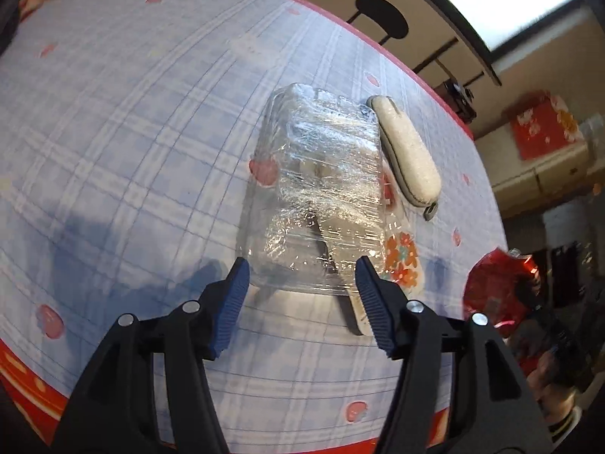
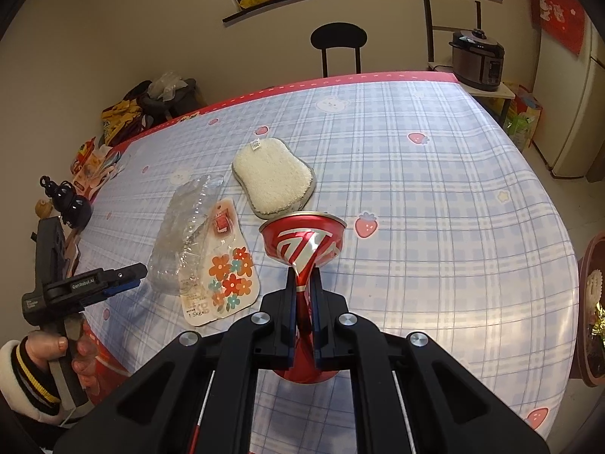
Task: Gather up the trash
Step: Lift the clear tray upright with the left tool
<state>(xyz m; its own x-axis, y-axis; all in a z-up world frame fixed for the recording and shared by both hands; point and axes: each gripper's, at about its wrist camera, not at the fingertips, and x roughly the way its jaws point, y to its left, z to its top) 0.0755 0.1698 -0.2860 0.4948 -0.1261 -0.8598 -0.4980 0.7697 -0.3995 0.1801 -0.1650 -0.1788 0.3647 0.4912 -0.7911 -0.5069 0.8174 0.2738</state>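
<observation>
Currently: right gripper (image 2: 304, 280) pinching crushed red can (image 2: 304, 242); left gripper (image 1: 300, 287) spread over clear plastic packaging (image 1: 321, 189).
Packaging lies flat on the plaid tablecloth (image 2: 435, 196), floral backing card (image 2: 223, 276) under it, white scrubbing pad (image 2: 274, 179) just beside. Left pads (image 1: 236, 295) don't touch the plastic. Can is squeezed at its waist, held above the table. A hand (image 2: 64, 352) grips the left tool's handle.

the clear plastic package (image 1: 321, 189) hides most of the flowered card (image 1: 401, 261) in the left wrist view. there the red can (image 1: 499, 283) is blurred. the right gripper (image 2: 304, 278) covers the can's crushed middle.
</observation>
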